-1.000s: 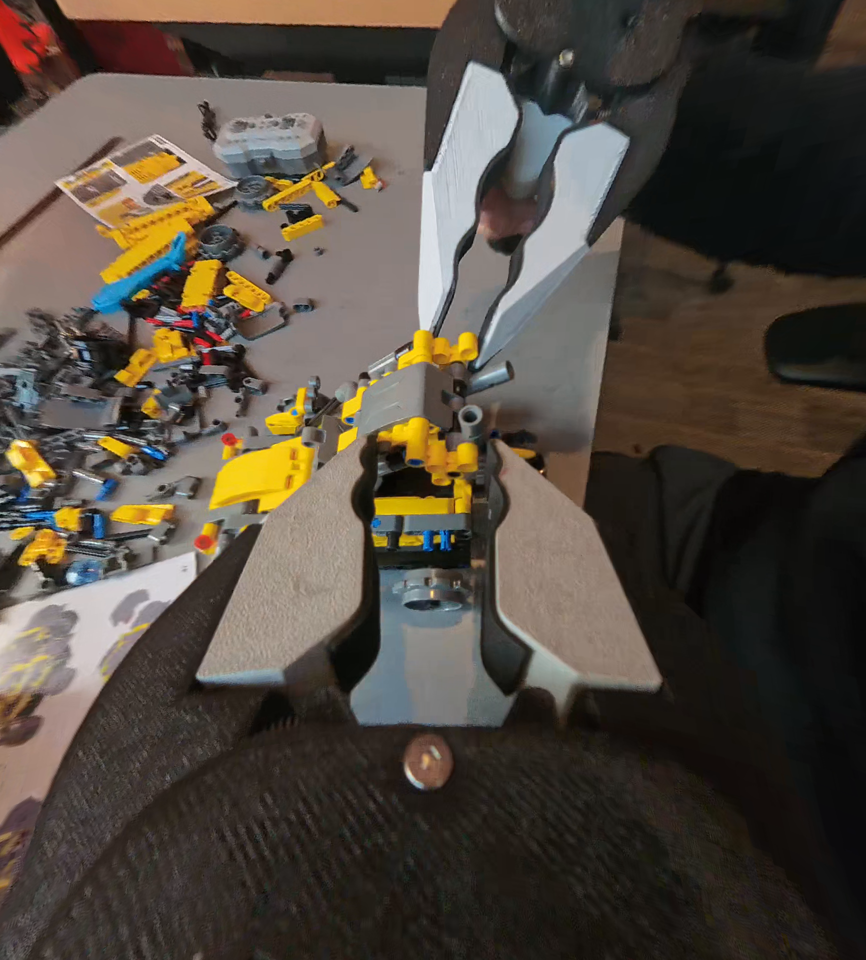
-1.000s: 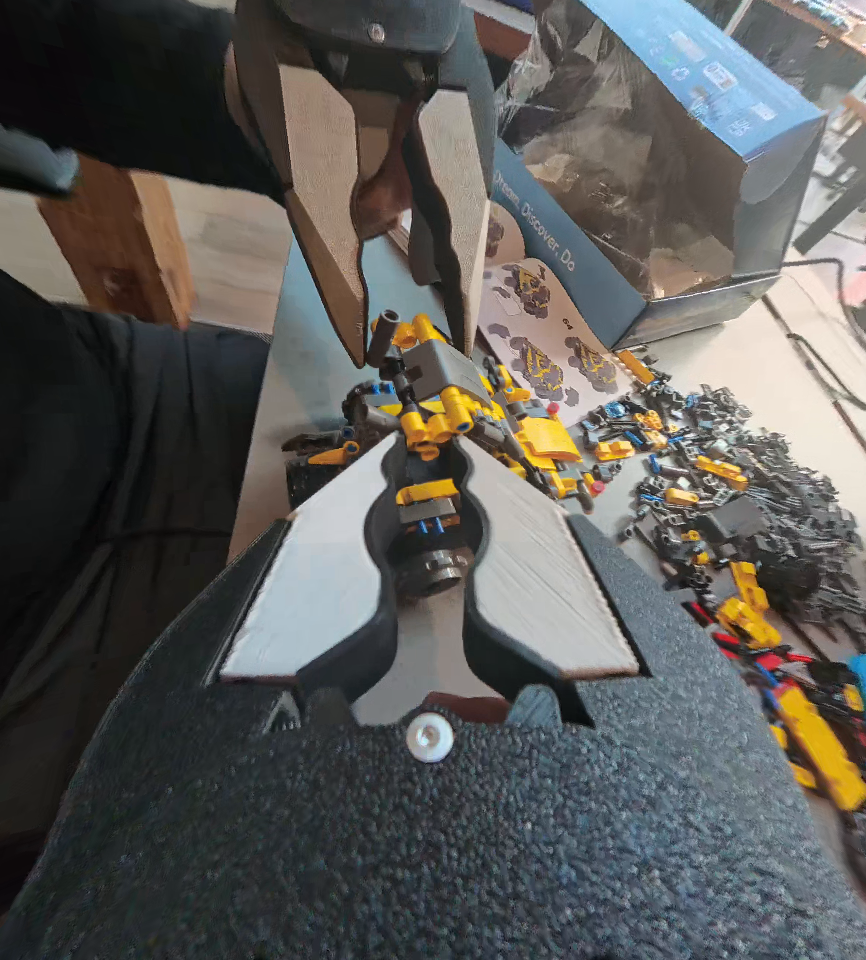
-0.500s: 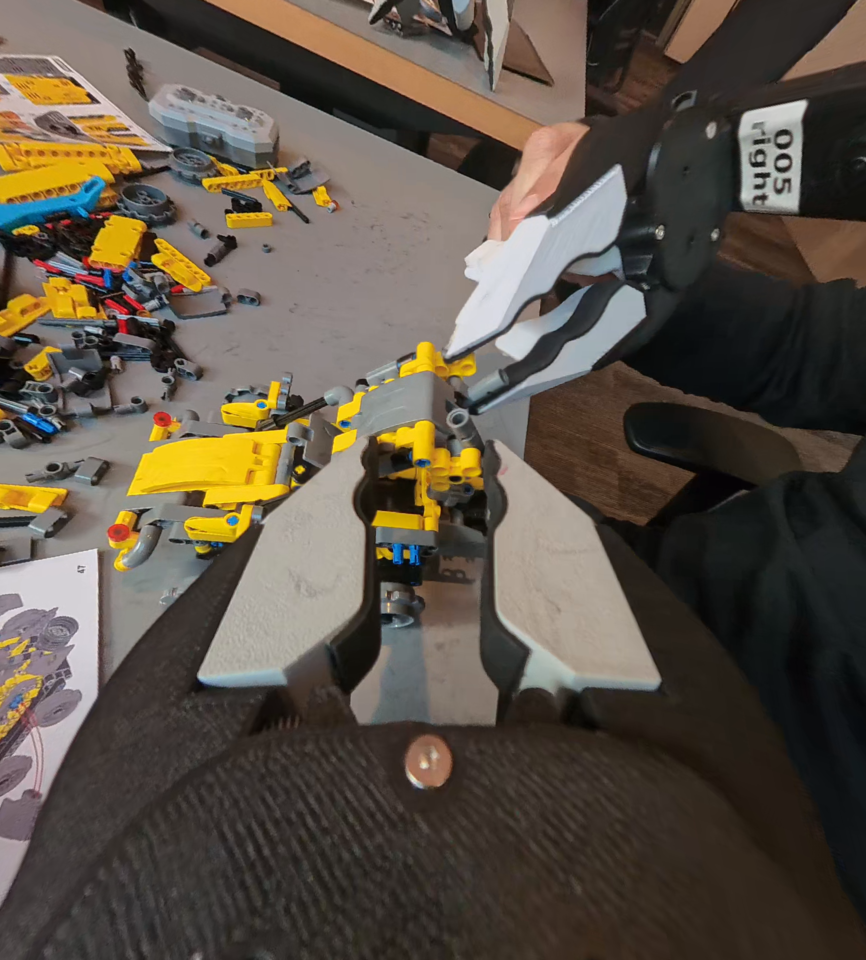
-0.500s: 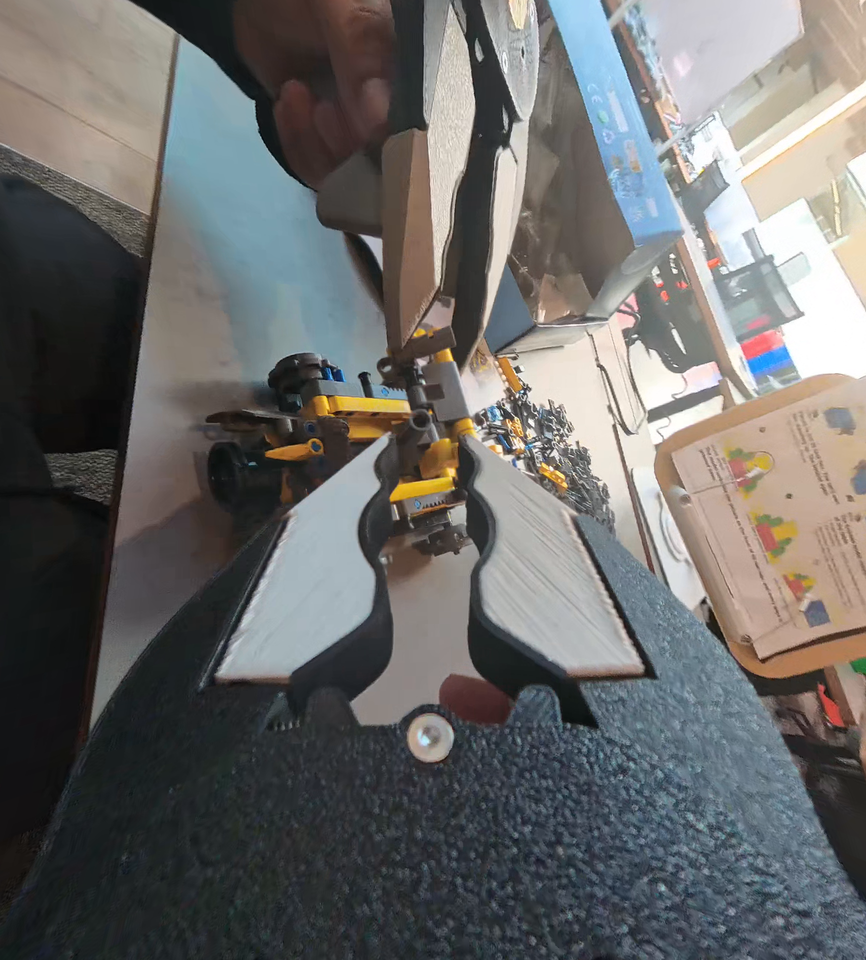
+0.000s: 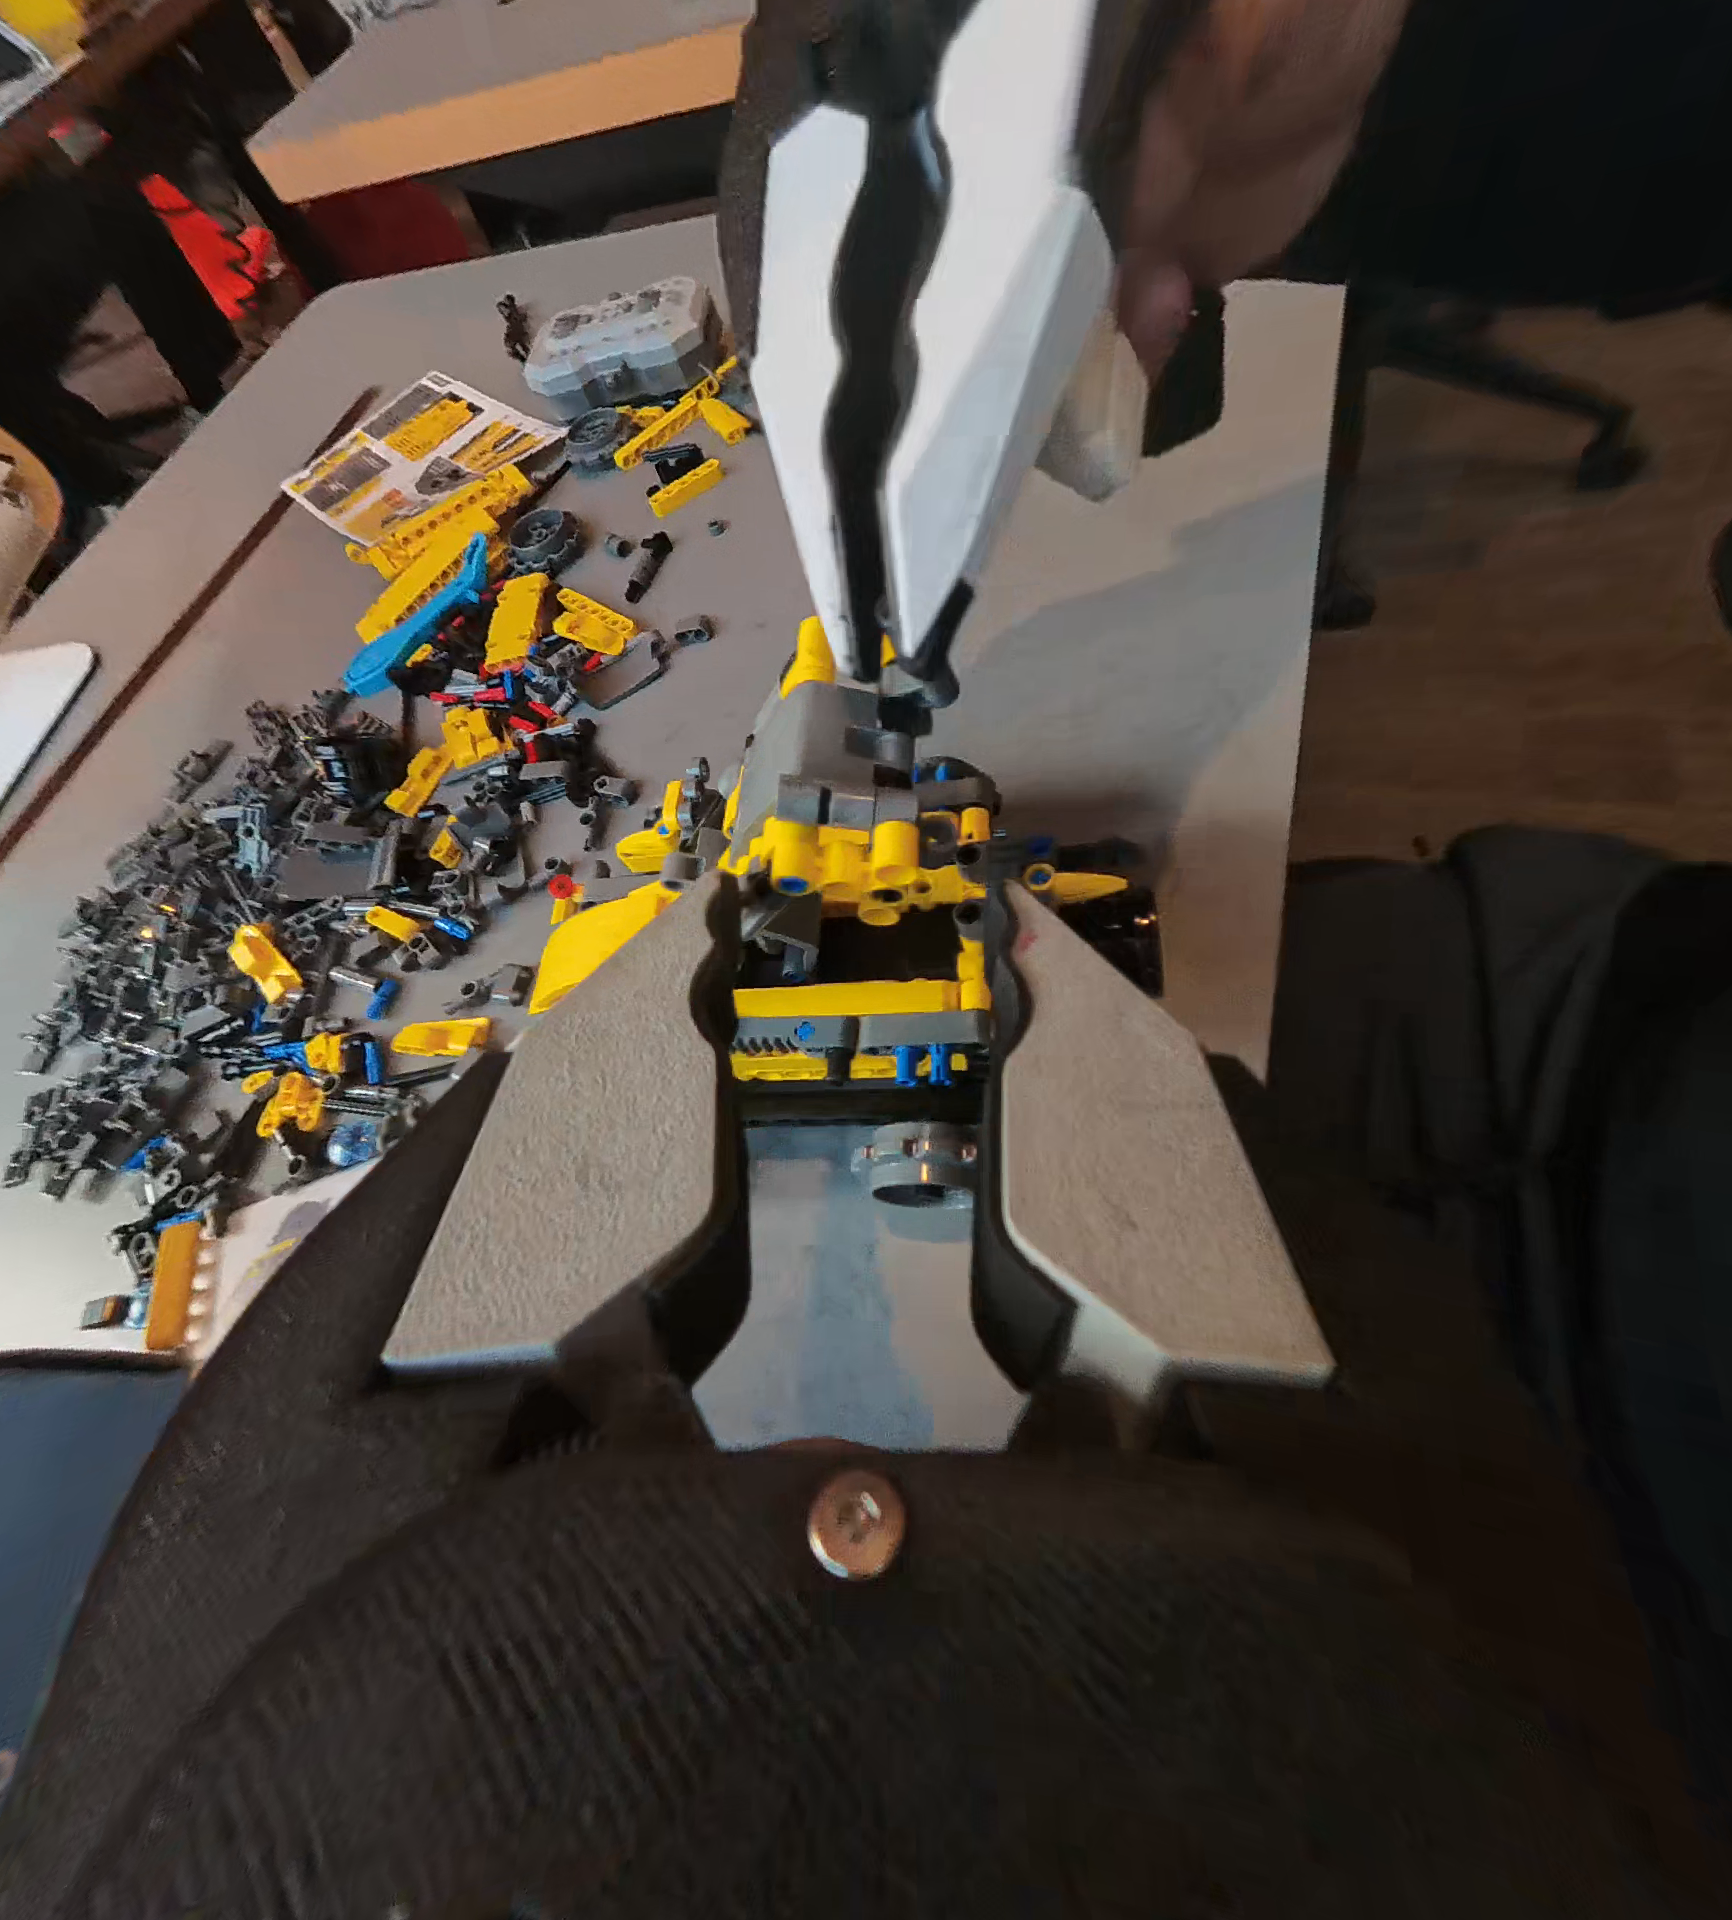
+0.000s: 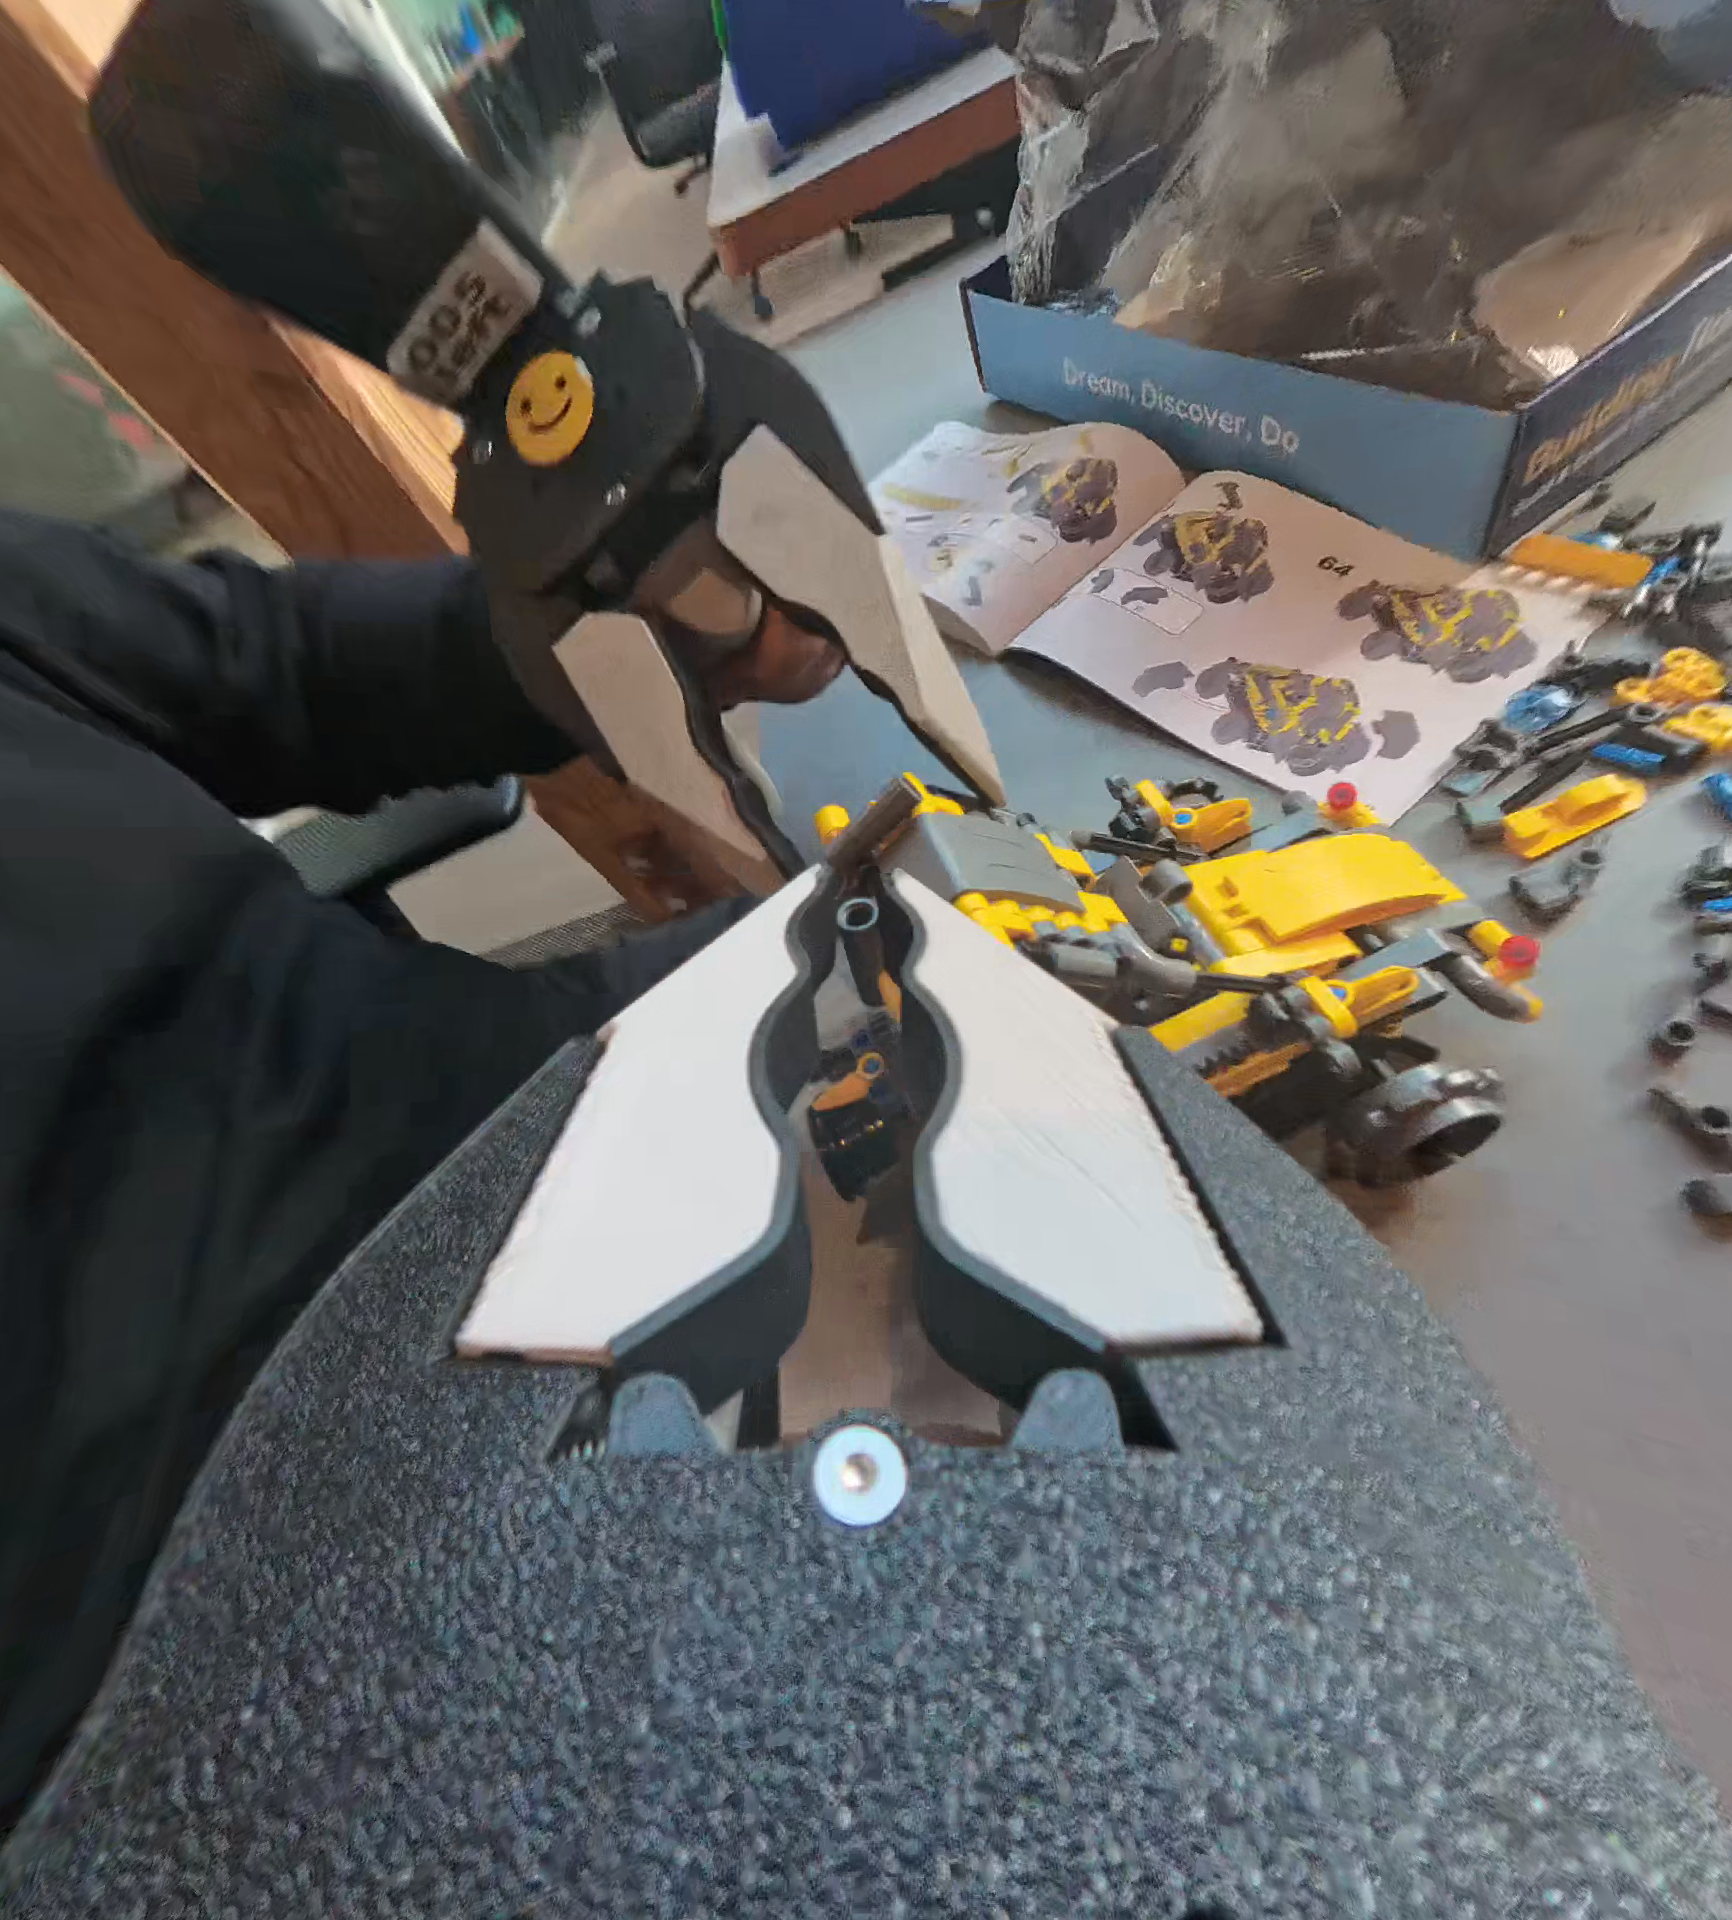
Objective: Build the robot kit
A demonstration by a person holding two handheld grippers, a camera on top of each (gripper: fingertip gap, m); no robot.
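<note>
A yellow and grey brick vehicle model (image 5: 841, 852) stands on the grey table (image 5: 1153, 675) near its right edge. My left gripper (image 5: 857, 904) straddles the model's near end, and both pads press its yellow frame. In the right wrist view the model (image 6: 1257, 894) lies to the right, with the left gripper (image 6: 883, 831) reaching in from the upper left. My right gripper (image 6: 857, 878) is nearly shut on a dark grey pin (image 6: 877, 821) that sticks up from the model's top. The left wrist view shows the right gripper (image 5: 893, 665) coming down from above onto the pin (image 5: 909, 691).
Several loose yellow, grey and blue pieces (image 5: 322, 883) cover the table's left half. There is a grey battery box (image 5: 623, 332) and a leaflet (image 5: 426, 447) at the back. An open instruction booklet (image 6: 1205, 582) and a blue carton (image 6: 1257, 436) lie beyond the model. A grey round piece (image 5: 919, 1164) sits between my left fingers. My left and right fingertips are right by each other. About 7 cm separates my left fingertips from the grey round piece (image 5: 919, 1164).
The right gripper swung from a sideways approach to pointing down over the model, and its fingers closed on the pin. The left fingers now stand slightly wider around the model.
</note>
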